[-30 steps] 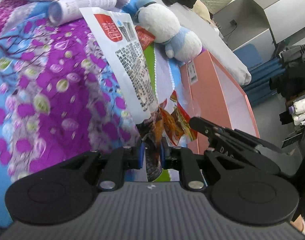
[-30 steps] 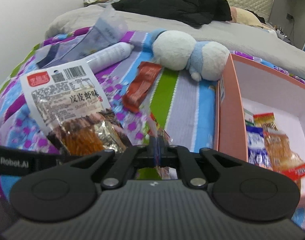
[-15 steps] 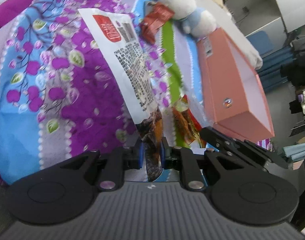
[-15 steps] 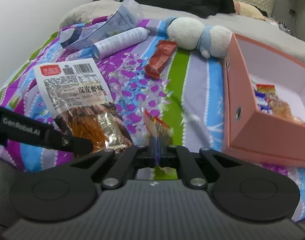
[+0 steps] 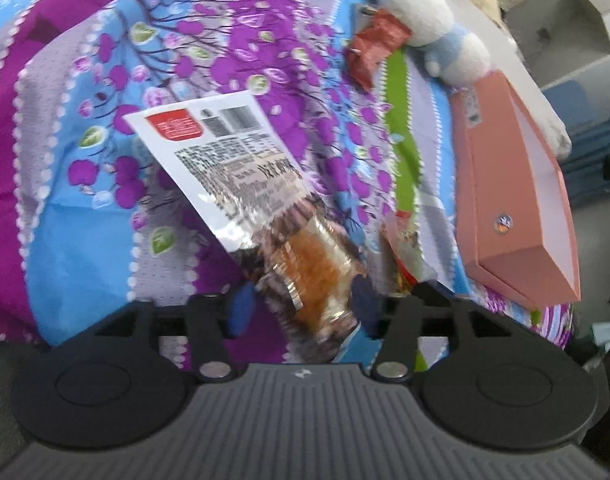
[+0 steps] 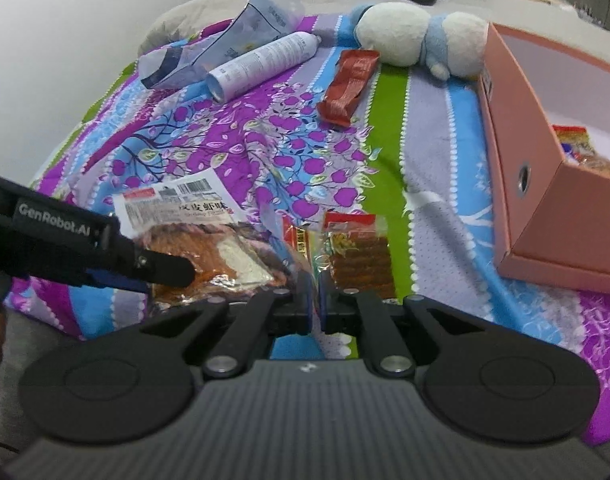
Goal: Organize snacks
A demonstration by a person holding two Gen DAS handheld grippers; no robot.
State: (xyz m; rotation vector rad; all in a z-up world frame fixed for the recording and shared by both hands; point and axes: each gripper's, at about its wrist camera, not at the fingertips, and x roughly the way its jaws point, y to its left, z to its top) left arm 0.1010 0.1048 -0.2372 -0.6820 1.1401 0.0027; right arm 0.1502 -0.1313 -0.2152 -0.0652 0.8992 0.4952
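A white-labelled shrimp-snack bag (image 5: 233, 176) (image 6: 193, 216) lies on the flowered quilt. Its clear lower end sits between the pads of my left gripper (image 5: 303, 308), whose jaws are opening and stand apart from it. A small clear packet of red-brown snacks (image 6: 357, 256) (image 5: 405, 256) rests beside it. My right gripper (image 6: 315, 292) is opening by a narrow gap, with the packet's thin near edge between the pads. The pink box (image 6: 545, 216) (image 5: 505, 200) stands to the right, apart from both grippers, and holds several packets (image 6: 585, 152).
Farther back lie a red wrapper (image 6: 349, 84), a white tube (image 6: 261, 64), a grey-blue pouch (image 6: 233, 36) and a white-and-blue plush toy (image 6: 417, 36). The bed's front edge runs just below both grippers. Dark clothes lie at the far end.
Both grippers came down and back toward the bed's front edge with their packets. The left jaws let go of the shrimp-snack bag and spread wide. The right jaws parted slightly.
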